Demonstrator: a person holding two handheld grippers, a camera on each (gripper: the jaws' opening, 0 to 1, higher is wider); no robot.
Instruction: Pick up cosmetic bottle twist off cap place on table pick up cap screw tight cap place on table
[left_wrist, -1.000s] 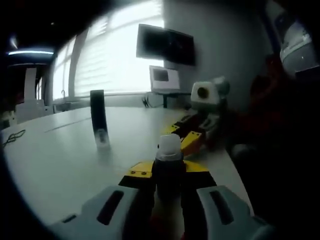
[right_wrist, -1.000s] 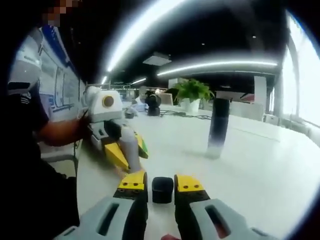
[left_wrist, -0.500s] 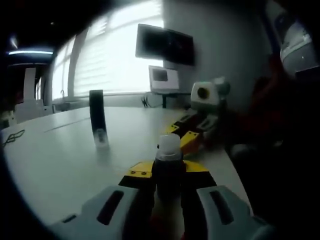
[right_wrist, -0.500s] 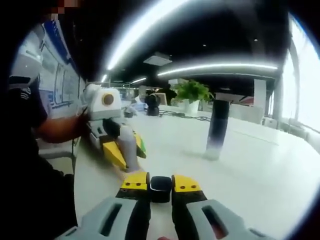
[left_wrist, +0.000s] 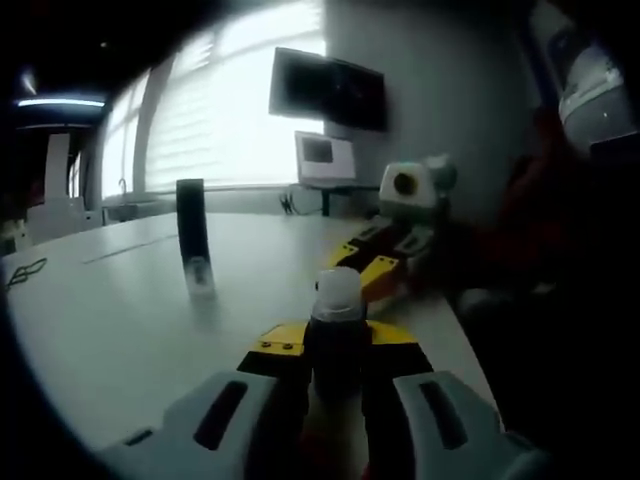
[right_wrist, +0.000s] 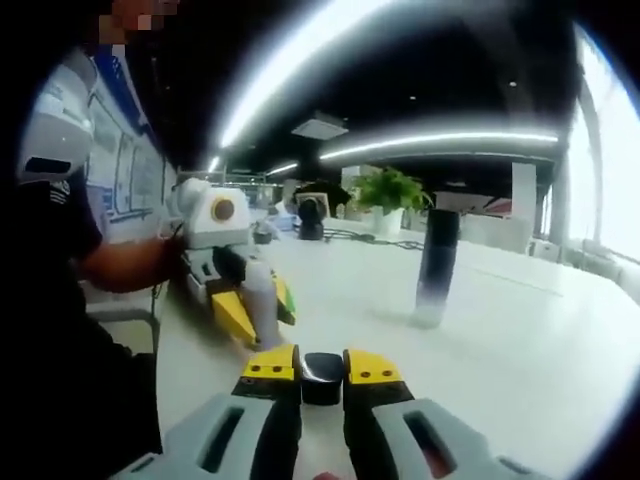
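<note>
Bottle is sitting upright between the yellow-tipped jaws of the left gripper, which are closing against its dark body; its pale uncapped neck is rising above the jaws. In the right gripper view the same bottle is appearing as a pale upright cylinder in the left gripper, near the tabletop edge closest to the person. Right gripper is pinching the small black cap, jaws nearly together on its sides; whether the cap is resting on the white tabletop or just above it cannot be told. In the left gripper view the right gripper is lying low beyond the bottle. A tall dark cylinder is standing farther in on the tabletop, well apart from both grippers
</note>
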